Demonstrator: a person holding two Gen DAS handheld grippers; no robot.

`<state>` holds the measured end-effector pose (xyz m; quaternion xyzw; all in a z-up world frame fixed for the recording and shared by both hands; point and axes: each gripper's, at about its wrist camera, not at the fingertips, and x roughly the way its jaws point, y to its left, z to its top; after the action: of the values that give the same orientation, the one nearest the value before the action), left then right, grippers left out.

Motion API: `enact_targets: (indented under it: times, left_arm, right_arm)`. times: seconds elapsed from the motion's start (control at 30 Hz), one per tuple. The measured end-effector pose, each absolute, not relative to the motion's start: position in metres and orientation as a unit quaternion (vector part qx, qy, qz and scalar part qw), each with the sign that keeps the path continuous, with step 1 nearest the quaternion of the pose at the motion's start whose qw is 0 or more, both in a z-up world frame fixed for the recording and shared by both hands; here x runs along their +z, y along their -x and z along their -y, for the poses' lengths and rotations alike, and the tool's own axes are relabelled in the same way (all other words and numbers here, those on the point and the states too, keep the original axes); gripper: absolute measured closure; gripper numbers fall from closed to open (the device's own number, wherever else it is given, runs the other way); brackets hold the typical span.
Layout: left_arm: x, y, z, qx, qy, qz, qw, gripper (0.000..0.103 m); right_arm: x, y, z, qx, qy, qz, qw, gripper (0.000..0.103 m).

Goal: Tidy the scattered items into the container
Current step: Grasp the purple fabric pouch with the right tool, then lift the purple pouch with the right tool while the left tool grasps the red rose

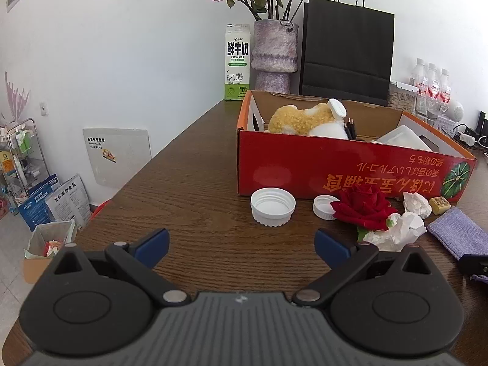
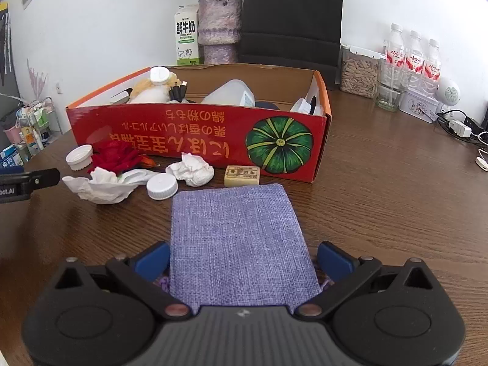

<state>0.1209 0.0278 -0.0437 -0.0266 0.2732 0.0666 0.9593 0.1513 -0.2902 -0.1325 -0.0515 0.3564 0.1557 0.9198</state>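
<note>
My right tongs point(image 2: 243, 259) were spread wide with the purple cloth pouch point(image 2: 241, 238) lying flat on the desk point(image 2: 381, 198) between the blue fingers point(image 2: 334, 260); nothing was pinched yet; my left tongs point(image 1: 242, 245) were spread wide too, over bare desk, holding nothing. The pouch looked soft, light and floppy, so I thought it would sag when lifted; I judged its near edge, right between my fingers, the best spot to grab. Past it lay a small tan block point(image 2: 242, 176), two crumpled tissues point(image 2: 190, 169), white bottle caps point(image 2: 162, 186) and a red rose point(image 2: 114, 157); the tissues looked light and squashy, the caps hard and smooth, the rose easy to crush. All of these sat just beside the red box point(image 2: 198, 140), which already held a plush toy point(image 2: 152, 90) and other things. The box carried upside-down writing and a green pumpkin picture; behind it a milk carton point(image 2: 186, 35) said "FRESH MILK".
</note>
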Motion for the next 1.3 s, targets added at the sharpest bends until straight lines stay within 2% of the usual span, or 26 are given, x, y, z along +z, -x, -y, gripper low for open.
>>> enact_targets:
  times: [0.17,0.27,0.3,0.33,0.37,0.43,0.5,0.63,1.3]
  left_arm:
    - [-0.046,-0.122,-0.030,0.066,0.033,-0.282,0.957,0.000]
    - [-0.046,-0.123,-0.031,0.066,0.037,-0.286,0.955,0.000]
    - [-0.046,-0.123,-0.031,0.066,0.038,-0.285,0.955,0.000]
    - [-0.047,-0.123,-0.031,0.065,0.039,-0.286,0.955,0.000]
    - [-0.047,-0.123,-0.031,0.065,0.040,-0.287,0.955,0.000]
    - [-0.047,-0.123,-0.032,0.065,0.041,-0.291,0.954,0.000]
    - [-0.048,-0.124,-0.032,0.064,0.044,-0.293,0.953,0.000]
    - [-0.048,-0.124,-0.032,0.067,0.046,-0.294,0.952,0.000]
    - [-0.023,-0.136,0.000,0.037,0.032,-0.283,0.958,0.000]
  right_arm:
    - [-0.128,-0.148,0.288,0.165,0.052,-0.345,0.922,0.021]
    - [-0.125,-0.147,0.288,0.165,0.049,-0.340,0.925,0.042]
    - [-0.124,-0.147,0.289,0.164,0.047,-0.338,0.925,0.056]
    - [-0.124,-0.147,0.290,0.163,0.043,-0.338,0.926,0.064]
    - [-0.123,-0.147,0.292,0.166,0.035,-0.337,0.926,0.067]
    - [-0.120,-0.145,0.295,0.171,0.026,-0.330,0.928,0.080]
    - [-0.116,-0.143,0.298,0.171,0.017,-0.319,0.932,0.085]
    - [-0.108,-0.137,0.303,0.171,0.010,-0.301,0.938,0.090]
    - [-0.095,-0.127,0.328,0.153,-0.005,-0.278,0.948,0.090]
